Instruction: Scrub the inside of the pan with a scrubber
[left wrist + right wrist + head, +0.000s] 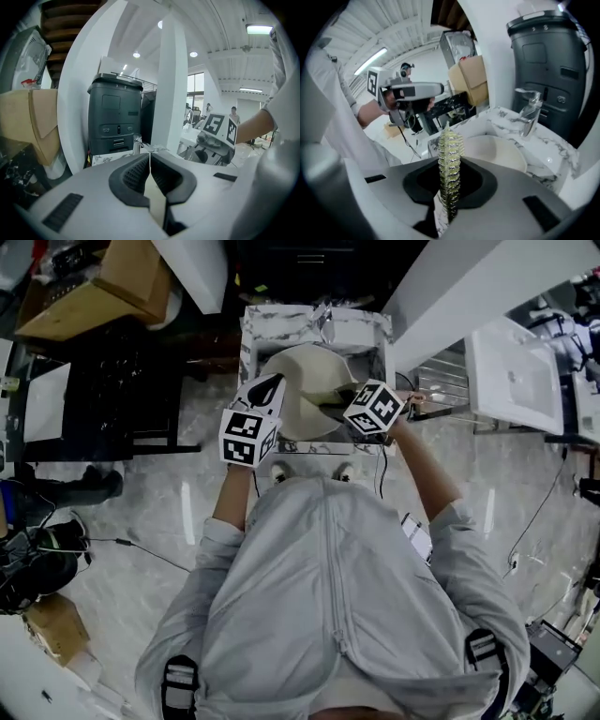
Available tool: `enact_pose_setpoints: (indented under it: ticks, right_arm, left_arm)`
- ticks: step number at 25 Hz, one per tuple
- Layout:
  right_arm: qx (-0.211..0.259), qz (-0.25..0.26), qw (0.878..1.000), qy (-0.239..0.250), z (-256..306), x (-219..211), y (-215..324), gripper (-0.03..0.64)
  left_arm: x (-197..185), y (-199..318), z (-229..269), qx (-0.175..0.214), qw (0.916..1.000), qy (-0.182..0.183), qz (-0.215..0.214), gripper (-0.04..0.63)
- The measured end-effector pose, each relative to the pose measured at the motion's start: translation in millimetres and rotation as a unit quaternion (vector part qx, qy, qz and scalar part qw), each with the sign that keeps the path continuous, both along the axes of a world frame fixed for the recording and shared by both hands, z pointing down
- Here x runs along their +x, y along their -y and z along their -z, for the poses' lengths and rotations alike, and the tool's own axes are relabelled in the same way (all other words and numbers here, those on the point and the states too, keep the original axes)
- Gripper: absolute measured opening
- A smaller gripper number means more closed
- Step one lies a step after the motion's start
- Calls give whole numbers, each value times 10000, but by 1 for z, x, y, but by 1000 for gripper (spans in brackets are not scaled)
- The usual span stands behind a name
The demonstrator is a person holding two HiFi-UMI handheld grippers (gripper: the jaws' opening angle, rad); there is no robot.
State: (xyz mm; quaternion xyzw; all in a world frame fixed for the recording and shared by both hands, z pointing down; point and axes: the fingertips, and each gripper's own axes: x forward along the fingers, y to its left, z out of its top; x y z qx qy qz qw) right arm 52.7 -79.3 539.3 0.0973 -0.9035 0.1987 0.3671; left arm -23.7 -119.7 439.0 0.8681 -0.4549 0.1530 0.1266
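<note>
Jaws closed on both tools: left gripper (150,157) pinches a thin cream edge, apparently the pan (298,371) rim; right gripper (449,161) clamps the scrubber (449,183).
Pan sits in the marble-patterned sink (361,329) directly ahead of the person, with the left gripper at its left edge and the right gripper over its right side. Scrubber is metallic mesh, seen edge-on, standing up between the pads; contact with the pan's inside cannot be confirmed. Faucet (529,112) stands behind the basin.
</note>
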Motion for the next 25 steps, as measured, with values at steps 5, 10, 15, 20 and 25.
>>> enact_pose_setpoints:
  ticks: [5, 10, 15, 20, 25]
  right_arm:
    - [698, -699, 9947, 286, 53, 36, 24, 83]
    - [1546, -1481, 9761, 366, 107, 72, 51, 83]
    - [2547, -2192, 9410, 407, 161, 104, 76, 83]
    - [2956, -2549, 9186, 612, 198, 118, 76, 83]
    - [3258, -2989, 8925, 893, 238, 139, 74, 83]
  left_arm:
    - [25, 9, 22, 284, 9993, 142, -202, 25]
    - [38, 17, 47, 578, 9970, 362, -364, 25]
    - [41, 31, 81, 920, 9945, 385, -331, 25]
    - [42, 36, 112, 1258, 9908, 423, -274, 25]
    - [41, 39, 139, 1582, 9857, 544, -199, 25]
